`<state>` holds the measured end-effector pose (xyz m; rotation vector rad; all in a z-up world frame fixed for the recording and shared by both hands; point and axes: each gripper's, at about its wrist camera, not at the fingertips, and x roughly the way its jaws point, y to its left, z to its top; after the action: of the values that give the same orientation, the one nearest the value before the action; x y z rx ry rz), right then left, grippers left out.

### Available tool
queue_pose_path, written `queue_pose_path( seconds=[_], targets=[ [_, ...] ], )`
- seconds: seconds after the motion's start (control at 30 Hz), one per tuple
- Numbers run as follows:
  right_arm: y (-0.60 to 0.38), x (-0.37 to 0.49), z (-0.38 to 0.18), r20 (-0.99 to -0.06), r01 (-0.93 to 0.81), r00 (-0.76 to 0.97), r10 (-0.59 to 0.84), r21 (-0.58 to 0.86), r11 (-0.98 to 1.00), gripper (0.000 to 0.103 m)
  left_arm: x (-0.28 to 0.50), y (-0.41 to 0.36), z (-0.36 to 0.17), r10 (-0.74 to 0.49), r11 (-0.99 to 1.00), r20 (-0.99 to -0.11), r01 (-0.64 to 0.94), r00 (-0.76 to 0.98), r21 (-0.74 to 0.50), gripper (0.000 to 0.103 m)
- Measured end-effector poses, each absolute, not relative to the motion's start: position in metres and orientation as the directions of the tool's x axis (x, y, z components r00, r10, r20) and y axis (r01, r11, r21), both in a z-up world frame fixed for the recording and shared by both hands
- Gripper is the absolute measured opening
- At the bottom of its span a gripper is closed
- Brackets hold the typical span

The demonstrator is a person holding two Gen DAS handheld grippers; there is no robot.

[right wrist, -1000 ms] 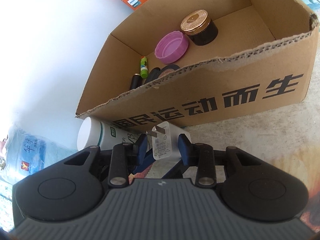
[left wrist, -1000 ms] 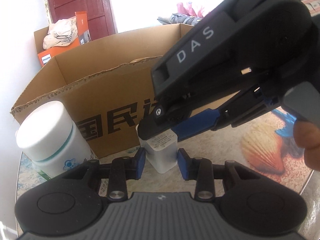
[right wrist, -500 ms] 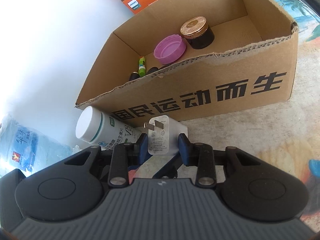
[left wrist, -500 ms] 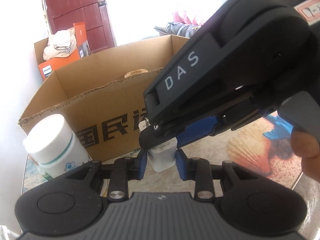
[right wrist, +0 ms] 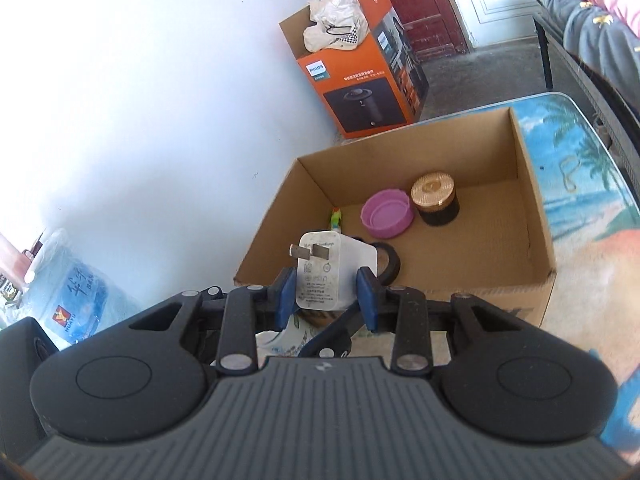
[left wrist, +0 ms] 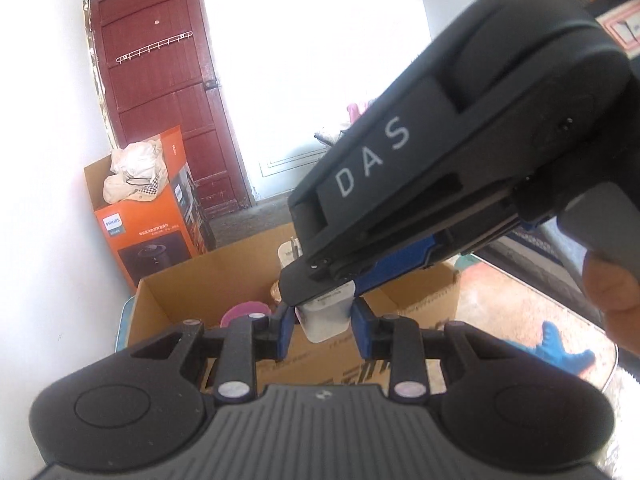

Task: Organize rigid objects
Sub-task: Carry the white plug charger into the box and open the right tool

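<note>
Both tongs pinch one white plug adapter (right wrist: 320, 276), left tongs (left wrist: 322, 330) low on its body, right tongs (right wrist: 326, 294) at its sides. Open cardboard box (right wrist: 536, 240) just ahead, below. Advice: carry past the near wall, lower, spread together.

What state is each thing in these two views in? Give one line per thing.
White plug-in charger: held off the table by both tongs.
Left tongs: shut on charger.
Right tongs: shut on charger.
Brown cardboard box: open-topped.
Purple plastic lid: upturned, in box.
Gold-capped dark jar: capped, upright.
</note>
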<state>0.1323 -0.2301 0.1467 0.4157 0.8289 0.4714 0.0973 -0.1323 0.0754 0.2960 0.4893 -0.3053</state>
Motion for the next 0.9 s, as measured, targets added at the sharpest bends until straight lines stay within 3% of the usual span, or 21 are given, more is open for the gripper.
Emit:
queue_pose_path(
  seconds=[0.13,0.4,0.9],
  targets=[
    [-0.248,0.182,0.154,-0.639,-0.204,0.563,0.524,0.507,0.837,0.032,0.152,-0.151,0.08,-0.23,0.92,-0.57,0.367,0.789,0.137,0.032],
    [-0.272,0.29,0.116,-0.767,-0.097,0.432,0.474,0.483,0.87,0.032,0.263,-0.181,0.051,-0.226,0.94,-0.747,0.341,0.625,0.001,0.032],
    [-0.263,0.373,0.068,-0.864,-0.126,0.332,0.379,0.358,0.925,0.03,0.346,-0.177,0.012,-0.233,0.961,-0.842,0.248,0.486,-0.123,0.032]
  ],
)
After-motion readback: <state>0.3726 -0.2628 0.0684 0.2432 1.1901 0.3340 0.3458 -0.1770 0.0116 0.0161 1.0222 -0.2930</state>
